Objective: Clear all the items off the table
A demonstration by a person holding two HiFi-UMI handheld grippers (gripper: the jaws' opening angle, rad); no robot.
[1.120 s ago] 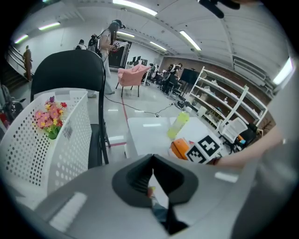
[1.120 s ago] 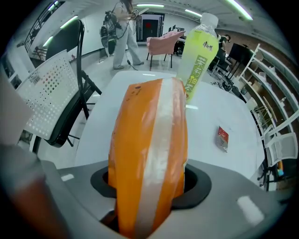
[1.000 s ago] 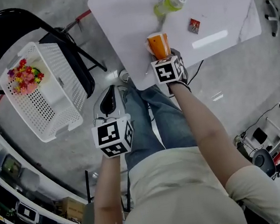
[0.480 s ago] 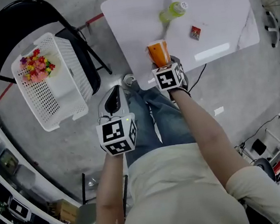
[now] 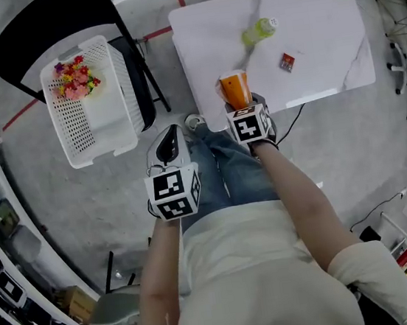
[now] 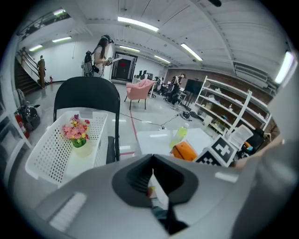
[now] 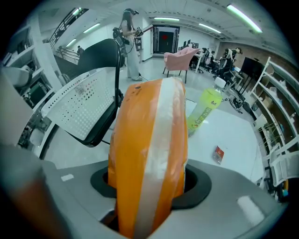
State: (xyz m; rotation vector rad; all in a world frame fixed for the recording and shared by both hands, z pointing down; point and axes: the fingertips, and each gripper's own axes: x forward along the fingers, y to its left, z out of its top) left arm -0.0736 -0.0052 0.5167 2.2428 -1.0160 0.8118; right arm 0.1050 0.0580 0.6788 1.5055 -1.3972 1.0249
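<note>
Orange packet (image 5: pixel 235 88) juts lengthwise from the right tool (image 5: pixel 241 106), toward the table (image 5: pixel 320 31).

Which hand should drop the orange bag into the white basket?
Right. The right gripper holds the orange bag; the left gripper is shut and empty, though nearer the white basket.

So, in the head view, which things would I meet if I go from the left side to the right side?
white basket → left gripper → orange bag → green bottle → small red packet
</note>
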